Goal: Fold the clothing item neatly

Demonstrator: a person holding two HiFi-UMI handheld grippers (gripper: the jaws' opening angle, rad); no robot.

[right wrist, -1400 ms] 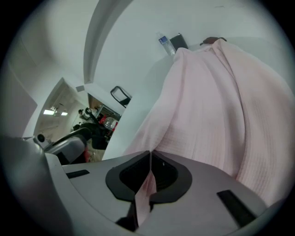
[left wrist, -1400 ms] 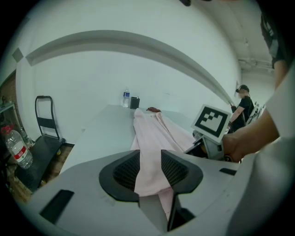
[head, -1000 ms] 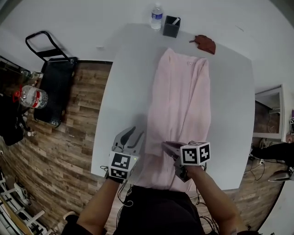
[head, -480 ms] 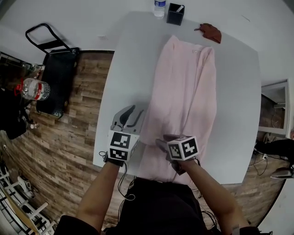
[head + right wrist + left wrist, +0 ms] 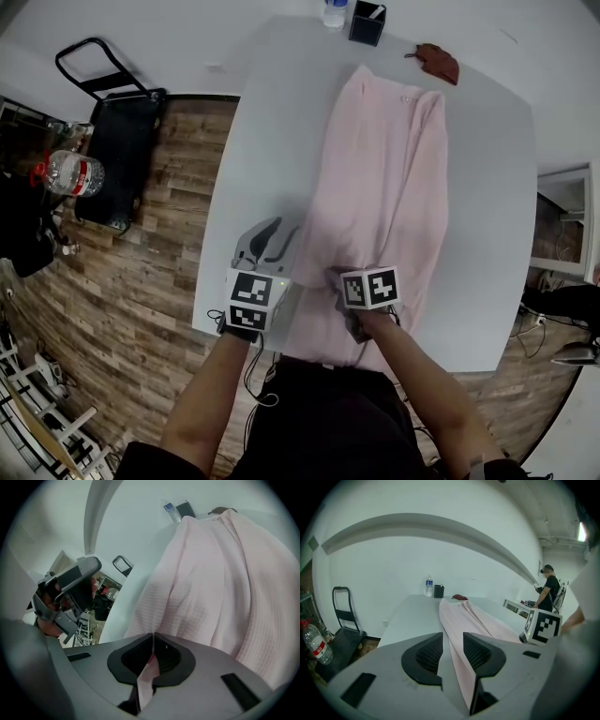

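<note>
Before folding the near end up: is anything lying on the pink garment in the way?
Nothing visible lies on the pink garment; the brown pouch, black holder and water bottle sit beyond its far end.

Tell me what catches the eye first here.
A long pale pink waffle-knit garment lies lengthwise down the white table. At its near end the right gripper has just closed its jaws on a fold of the cloth; the left gripper is at its left edge, jaws apart.

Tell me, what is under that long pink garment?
The white table lies under the pink garment; the tabletop it covers is hidden, so anything beneath cannot be seen.
</note>
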